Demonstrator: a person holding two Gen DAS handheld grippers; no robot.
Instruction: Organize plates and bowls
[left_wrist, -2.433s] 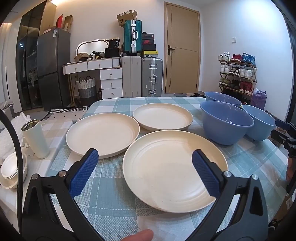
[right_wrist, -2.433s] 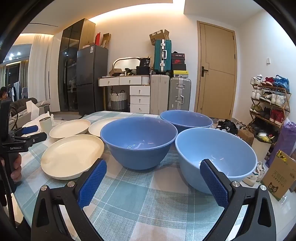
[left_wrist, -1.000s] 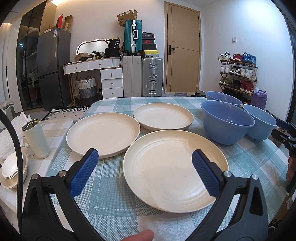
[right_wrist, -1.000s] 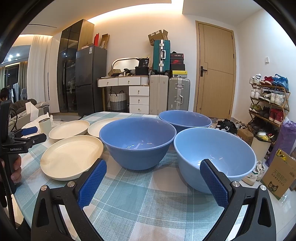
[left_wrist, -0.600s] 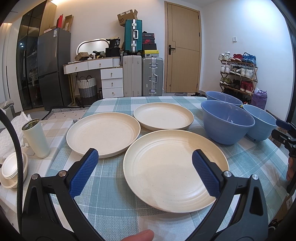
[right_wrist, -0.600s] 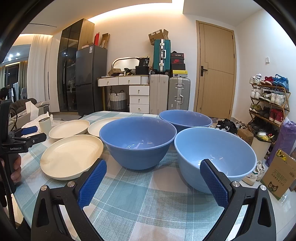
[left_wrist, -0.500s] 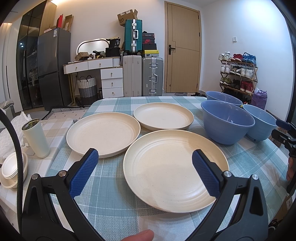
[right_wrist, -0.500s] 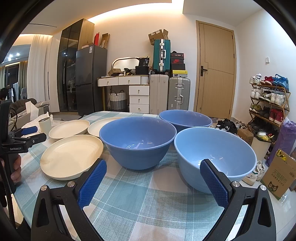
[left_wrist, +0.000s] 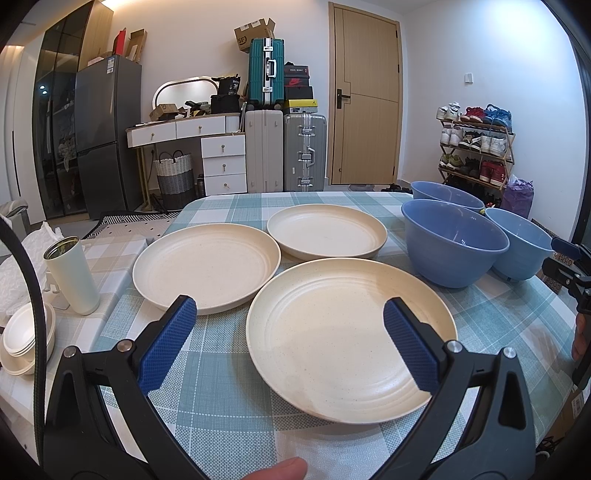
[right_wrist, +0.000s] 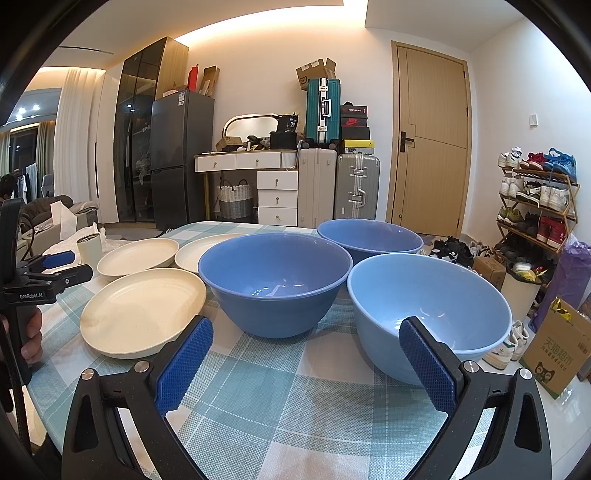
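Observation:
Three cream plates lie on the checked tablecloth: a near one, one at the left and a far one. Three blue bowls stand to the right: a middle one, a far one and a near light-blue one. My left gripper is open and empty, just in front of the near plate. My right gripper is open and empty, in front of the bowls, its right finger before the light-blue bowl.
A white tumbler and stacked small white bowls sit on a side table at the left. The table's right edge drops to the floor by a cardboard box and a shoe rack.

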